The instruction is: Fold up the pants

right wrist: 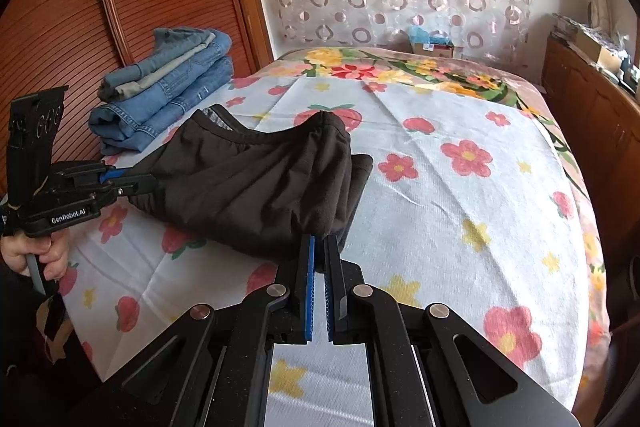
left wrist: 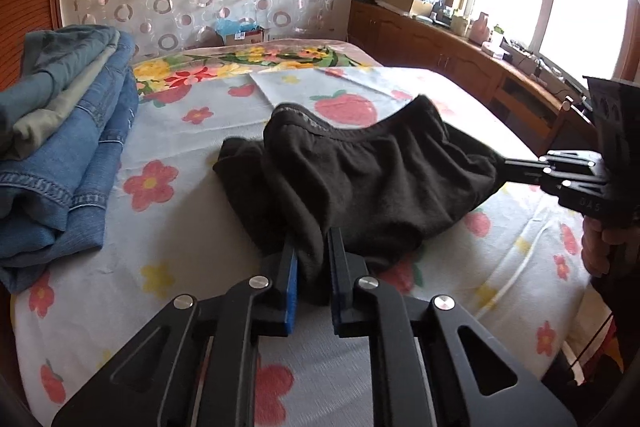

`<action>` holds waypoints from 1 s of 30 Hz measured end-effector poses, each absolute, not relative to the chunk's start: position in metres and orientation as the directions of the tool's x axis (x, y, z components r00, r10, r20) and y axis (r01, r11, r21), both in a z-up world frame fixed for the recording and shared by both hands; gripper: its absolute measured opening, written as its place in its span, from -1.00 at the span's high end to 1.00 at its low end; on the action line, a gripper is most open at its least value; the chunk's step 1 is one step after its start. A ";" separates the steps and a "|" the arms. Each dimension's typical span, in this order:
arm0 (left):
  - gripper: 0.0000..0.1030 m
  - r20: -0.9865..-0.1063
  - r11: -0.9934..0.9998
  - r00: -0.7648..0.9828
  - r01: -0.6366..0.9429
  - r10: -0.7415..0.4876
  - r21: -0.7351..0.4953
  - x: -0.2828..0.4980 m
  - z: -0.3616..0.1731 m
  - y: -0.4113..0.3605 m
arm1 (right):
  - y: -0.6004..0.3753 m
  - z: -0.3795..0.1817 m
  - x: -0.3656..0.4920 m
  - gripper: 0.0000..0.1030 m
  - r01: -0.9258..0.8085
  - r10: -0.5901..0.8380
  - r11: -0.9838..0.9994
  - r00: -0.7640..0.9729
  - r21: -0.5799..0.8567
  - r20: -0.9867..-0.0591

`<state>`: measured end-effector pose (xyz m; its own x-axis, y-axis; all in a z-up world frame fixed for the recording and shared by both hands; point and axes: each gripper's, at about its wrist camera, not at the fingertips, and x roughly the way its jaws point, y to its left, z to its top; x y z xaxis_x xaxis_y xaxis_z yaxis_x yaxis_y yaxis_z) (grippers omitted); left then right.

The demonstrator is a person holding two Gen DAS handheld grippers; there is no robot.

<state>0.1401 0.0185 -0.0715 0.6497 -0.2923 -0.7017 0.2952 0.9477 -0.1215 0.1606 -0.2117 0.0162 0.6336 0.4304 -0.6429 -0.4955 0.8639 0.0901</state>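
The dark brown soft-knit pants lay bunched on the near part of the flower-printed bedsheet, hardly folded yet, with the left gripper and right gripper each clenched on a near edge.

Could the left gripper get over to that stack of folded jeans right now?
Probably not yet: the left gripper is shut on the dark pants, which the right gripper also holds. The bedsheet toward the jeans stack looks unobstructed.
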 end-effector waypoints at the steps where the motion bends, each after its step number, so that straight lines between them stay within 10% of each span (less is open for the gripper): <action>1: 0.73 -0.700 0.947 0.650 0.295 -0.295 -0.125 0.136 -0.070 0.019 | -0.213 0.017 0.157 0.93 -0.500 0.435 0.861 0.632 0.092 -0.641; 10: 0.73 -0.719 0.946 0.630 0.298 -0.293 -0.125 0.095 -0.069 0.015 | -0.223 0.019 0.116 0.93 -0.533 0.464 0.840 0.610 0.100 -0.643; 19: 0.20 -0.698 0.953 0.660 0.281 -0.279 -0.116 0.096 -0.057 0.021 | -0.222 0.028 0.110 0.87 -0.521 0.452 0.849 0.625 0.092 -0.637; 30: 0.16 -0.664 0.956 0.702 0.285 -0.257 -0.068 0.126 -0.043 0.017 | -0.204 0.039 0.127 0.48 -0.517 0.436 0.855 0.669 0.044 -0.602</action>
<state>0.1260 0.0169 -0.0427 0.7025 -0.2566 -0.6638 0.2850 0.9561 -0.0680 0.1268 -0.2040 0.0393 0.6687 0.4357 -0.6025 -0.5171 0.8548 0.0442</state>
